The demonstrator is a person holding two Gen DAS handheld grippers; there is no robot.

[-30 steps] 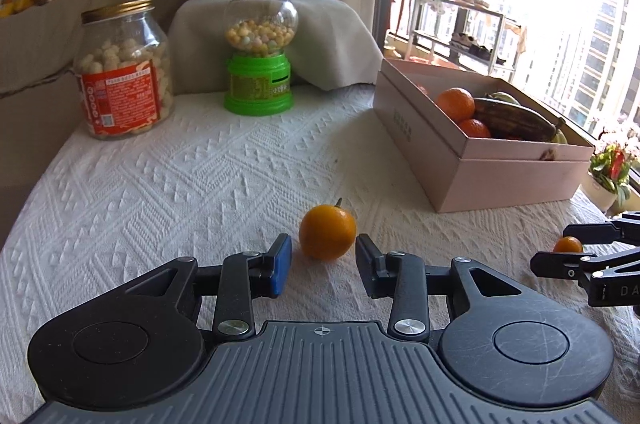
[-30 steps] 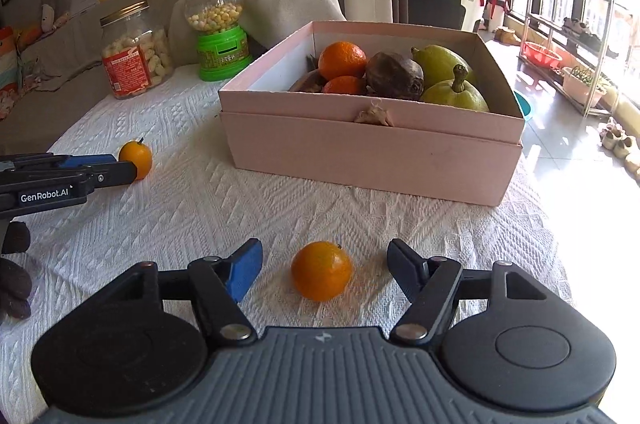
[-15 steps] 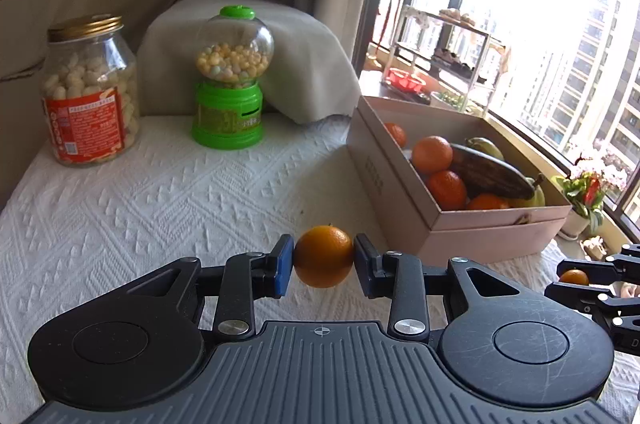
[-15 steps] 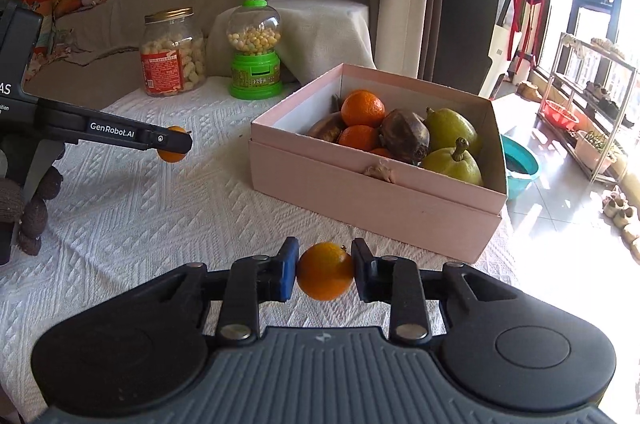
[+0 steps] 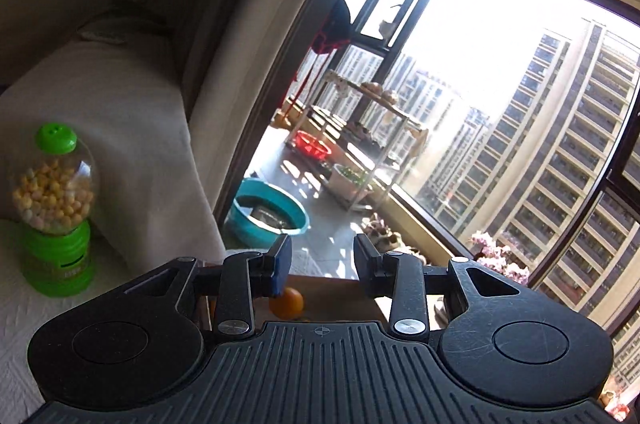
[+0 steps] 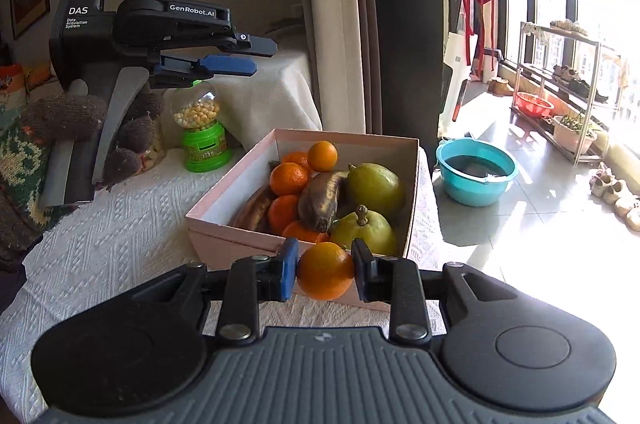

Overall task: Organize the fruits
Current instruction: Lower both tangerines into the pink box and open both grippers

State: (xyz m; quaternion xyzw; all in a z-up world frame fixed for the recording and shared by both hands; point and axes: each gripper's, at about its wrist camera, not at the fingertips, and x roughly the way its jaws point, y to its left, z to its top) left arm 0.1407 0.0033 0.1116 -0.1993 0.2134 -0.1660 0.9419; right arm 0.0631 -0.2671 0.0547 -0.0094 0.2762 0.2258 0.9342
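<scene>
My right gripper (image 6: 325, 270) is shut on an orange (image 6: 325, 271), held just before the near corner of the pink box (image 6: 224, 244). The box holds several oranges, two dark bananas (image 6: 320, 198) and two green pears (image 6: 374, 186). My left gripper (image 5: 321, 266) is open and empty, raised high above the box's far left side; it also shows in the right wrist view (image 6: 256, 58). Below its jaws a small orange (image 5: 286, 302) lies in the box, also in the right wrist view (image 6: 322, 156).
A green candy dispenser (image 6: 202, 132) stands on the white tablecloth (image 6: 120, 236) left of the box. A teal basin (image 6: 476, 170) sits on the floor beyond the table's right edge. A shoe rack (image 6: 560, 84) stands by the window.
My left gripper lifted its orange over the box, opened and let it drop inside. My right gripper carried its orange up toward the box's near corner.
</scene>
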